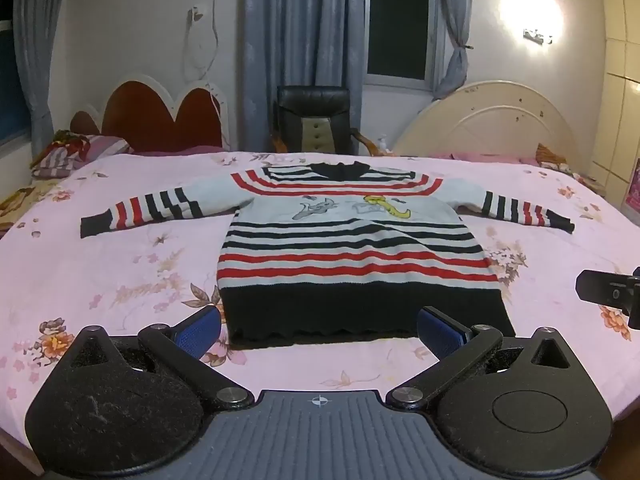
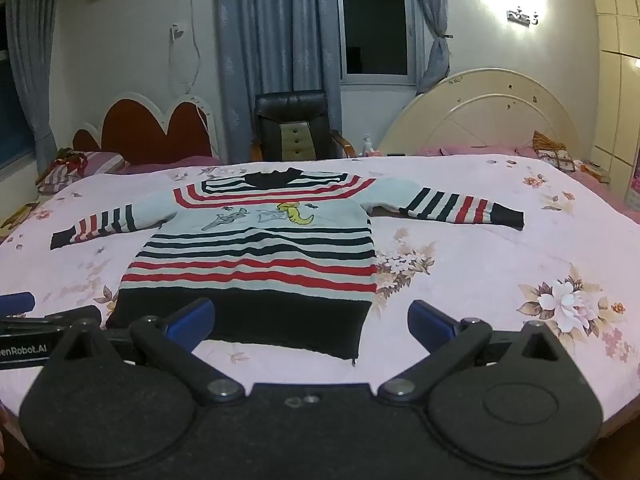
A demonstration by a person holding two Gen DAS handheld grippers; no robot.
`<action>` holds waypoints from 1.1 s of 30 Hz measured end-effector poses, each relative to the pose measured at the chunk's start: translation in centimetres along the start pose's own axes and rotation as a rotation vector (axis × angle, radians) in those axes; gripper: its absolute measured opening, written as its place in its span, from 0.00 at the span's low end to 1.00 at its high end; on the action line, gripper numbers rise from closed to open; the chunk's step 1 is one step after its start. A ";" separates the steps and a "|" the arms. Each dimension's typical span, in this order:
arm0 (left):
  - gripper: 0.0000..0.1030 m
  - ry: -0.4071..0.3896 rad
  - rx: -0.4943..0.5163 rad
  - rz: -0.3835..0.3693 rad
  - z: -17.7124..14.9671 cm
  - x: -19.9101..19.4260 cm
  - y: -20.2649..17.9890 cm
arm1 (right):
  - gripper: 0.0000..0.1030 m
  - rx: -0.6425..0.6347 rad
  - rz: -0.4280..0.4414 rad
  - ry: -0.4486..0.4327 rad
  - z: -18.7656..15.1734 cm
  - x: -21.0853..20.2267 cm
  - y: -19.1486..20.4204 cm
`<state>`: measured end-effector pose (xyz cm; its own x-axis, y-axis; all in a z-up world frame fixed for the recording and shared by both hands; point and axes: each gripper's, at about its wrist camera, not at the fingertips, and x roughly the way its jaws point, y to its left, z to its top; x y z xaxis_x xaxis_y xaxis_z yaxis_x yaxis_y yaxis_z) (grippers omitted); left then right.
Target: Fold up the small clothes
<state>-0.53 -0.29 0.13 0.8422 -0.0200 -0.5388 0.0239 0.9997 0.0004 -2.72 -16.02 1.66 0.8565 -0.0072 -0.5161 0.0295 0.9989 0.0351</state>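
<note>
Dim, warm indoor light from a glaring wall lamp upper right; dark windows; sharp centre, strong fisheye bending and vignetted corners; soft, noisy foreground.

Sweater flat on bed, chair behind.

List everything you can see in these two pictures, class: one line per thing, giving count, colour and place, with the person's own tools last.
sweater: one, white with black and red stripes, spread flat on the bed, sleeves out.
bedspread: one, pink with flowers, under the sweater.
heart-shaped headboard: one, red with white edge, far left.
rounded headboard: one, cream, far right.
chair: one, black, between the headboards.
curtains: grey-blue, beside the window.
window: one, dark, back wall.
wall lamp: one, lit, right of the window.
left claw: one, black with blue pads, open, near the hem.
right claw: one, same colours, open, near the hem.
</note>
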 end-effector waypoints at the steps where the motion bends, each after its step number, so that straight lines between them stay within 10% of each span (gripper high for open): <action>1: 1.00 0.000 0.001 0.000 0.0 0.0 0.0 | 0.99 0.001 -0.001 0.000 0.0 0.0 0.0; 33: 1.00 0.001 0.005 0.000 -0.1 0.2 -0.2 | 0.99 0.005 -0.004 -0.001 -0.3 0.1 -0.4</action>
<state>-0.43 -0.52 -0.05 0.8416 -0.0200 -0.5397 0.0268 0.9996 0.0048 -2.78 -16.36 1.29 0.8570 -0.0110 -0.5152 0.0352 0.9987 0.0371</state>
